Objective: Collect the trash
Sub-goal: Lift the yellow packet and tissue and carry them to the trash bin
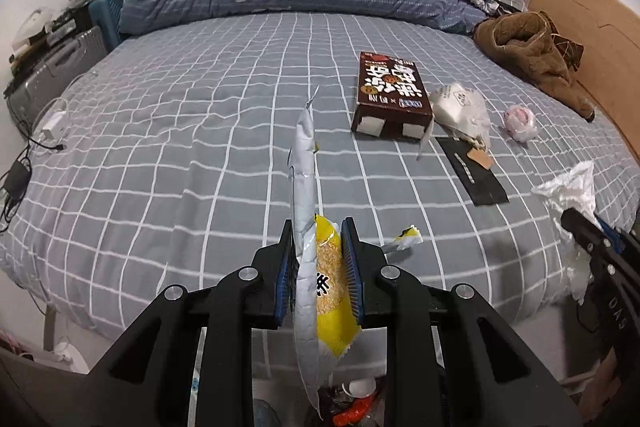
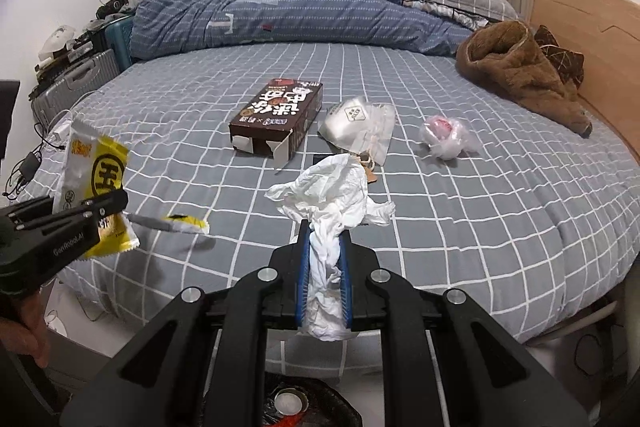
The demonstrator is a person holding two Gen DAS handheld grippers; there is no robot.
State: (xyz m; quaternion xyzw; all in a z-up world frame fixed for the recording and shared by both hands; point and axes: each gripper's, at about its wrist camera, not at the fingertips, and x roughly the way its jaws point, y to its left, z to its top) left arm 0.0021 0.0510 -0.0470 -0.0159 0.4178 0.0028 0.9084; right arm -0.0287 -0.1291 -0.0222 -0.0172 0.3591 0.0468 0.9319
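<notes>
Between left tongs (image 1: 318, 235): snack wrapper (image 1: 308, 187).

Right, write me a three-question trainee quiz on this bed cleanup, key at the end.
1. True or false: the right claw is shut on white crumpled tissue.
2. What does the left claw grip? A) yellow snack wrapper B) brown box C) pink-filled bag
3. Fill in: the brown box's open end faces ____ the cameras.

Key: 1 true. 2 A. 3 toward; its torn flaps show at the near end in both views.
</notes>
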